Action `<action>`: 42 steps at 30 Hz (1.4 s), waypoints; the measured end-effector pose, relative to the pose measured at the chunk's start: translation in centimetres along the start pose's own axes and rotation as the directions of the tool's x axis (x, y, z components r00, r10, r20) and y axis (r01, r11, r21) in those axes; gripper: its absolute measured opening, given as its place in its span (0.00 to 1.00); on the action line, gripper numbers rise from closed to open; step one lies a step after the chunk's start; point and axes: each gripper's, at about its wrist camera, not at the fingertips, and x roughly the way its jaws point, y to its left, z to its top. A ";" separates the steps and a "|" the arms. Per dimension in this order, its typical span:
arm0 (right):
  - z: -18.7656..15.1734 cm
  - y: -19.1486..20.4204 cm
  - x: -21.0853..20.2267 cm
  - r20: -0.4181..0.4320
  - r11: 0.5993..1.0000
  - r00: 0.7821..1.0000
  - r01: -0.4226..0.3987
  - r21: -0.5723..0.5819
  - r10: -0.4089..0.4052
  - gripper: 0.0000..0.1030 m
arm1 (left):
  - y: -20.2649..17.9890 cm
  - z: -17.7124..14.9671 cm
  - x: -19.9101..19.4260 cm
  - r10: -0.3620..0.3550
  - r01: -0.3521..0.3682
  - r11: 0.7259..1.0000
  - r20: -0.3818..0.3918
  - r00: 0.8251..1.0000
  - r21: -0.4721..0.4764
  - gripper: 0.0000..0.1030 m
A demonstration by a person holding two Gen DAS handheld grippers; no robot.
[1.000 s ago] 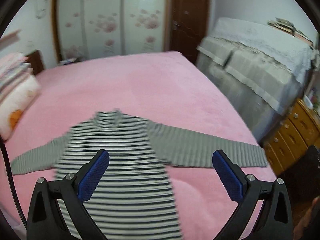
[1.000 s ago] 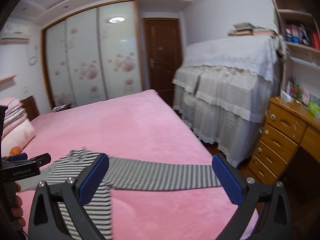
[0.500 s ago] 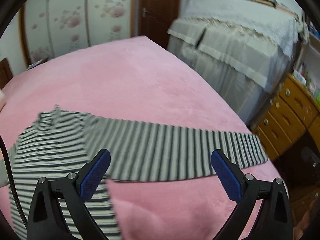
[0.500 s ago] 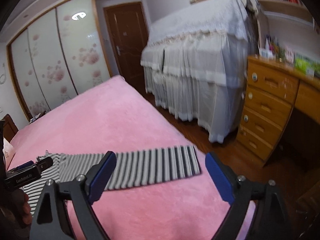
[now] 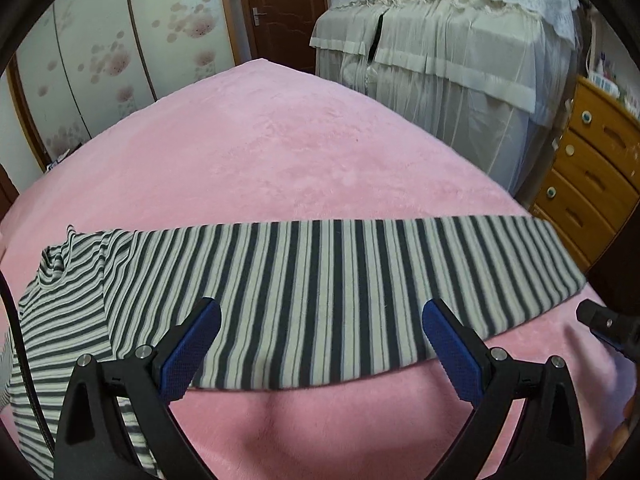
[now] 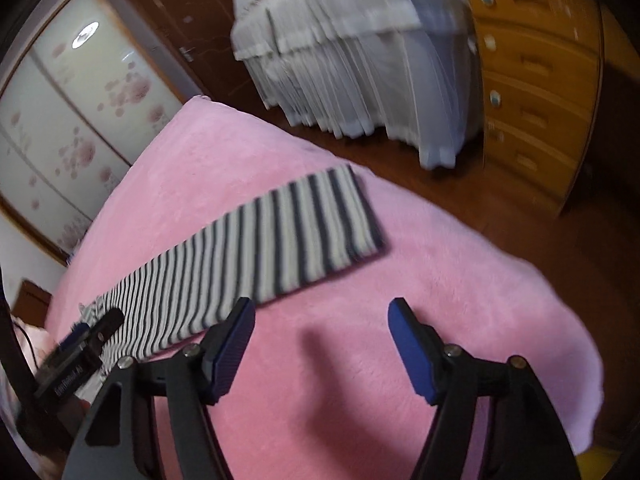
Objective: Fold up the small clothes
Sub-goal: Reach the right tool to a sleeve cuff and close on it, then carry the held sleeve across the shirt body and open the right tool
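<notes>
A small black-and-white striped top lies flat on the pink bed, its right sleeve stretched out to the right. My left gripper hovers open just above the sleeve's near edge, nothing between its blue pads. In the right wrist view the sleeve's cuff end lies ahead and to the left. My right gripper is over bare pink cover near the cuff, its jaws closing with nothing between them. The left gripper's tip shows at the left edge there.
The bed's right edge drops to a wooden floor. A cloth-draped piece of furniture, a yellow wooden drawer chest, a brown door and flowered wardrobe doors stand beyond.
Both grippers have come down toward the bed and swung right, from over the top's body to its right sleeve. The right gripper's jaws have narrowed and its view has rolled.
</notes>
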 end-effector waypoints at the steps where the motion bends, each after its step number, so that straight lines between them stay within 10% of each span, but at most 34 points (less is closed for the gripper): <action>1: 0.2 -0.5 0.6 -0.013 0.999 1.000 -0.018 0.030 0.018 0.67 | -0.1 0.0 0.3 0.000 0.000 1.000 -0.002 1.000 0.001 0.97; 7: 1.6 -0.8 2.7 -0.010 0.996 1.000 -0.028 0.086 0.029 0.56 | -0.2 0.1 1.3 -0.020 0.020 1.000 -0.018 1.000 -0.018 0.97; 13: 2.9 -1.0 3.7 -0.028 0.992 0.998 -0.044 0.115 0.047 0.06 | -0.5 0.5 1.1 -0.032 0.032 0.999 -0.013 0.999 -0.006 0.97; 22: 2.9 4.0 -1.5 0.106 0.997 0.993 -0.038 -0.075 0.045 0.05 | -0.5 1.7 0.8 -0.099 0.104 0.994 -0.110 0.989 0.040 0.61; 31: 2.3 12.5 -5.3 0.149 0.951 0.984 -0.048 -0.305 0.097 0.05 | 2.4 2.7 -3.5 -0.112 0.116 0.991 -0.074 0.991 0.061 0.60; 42: -3.4 30.1 -6.0 0.060 0.784 0.965 -0.171 -0.596 0.256 0.05 | 20.3 0.9 -9.2 -0.058 0.056 0.994 -0.017 0.998 -0.095 0.61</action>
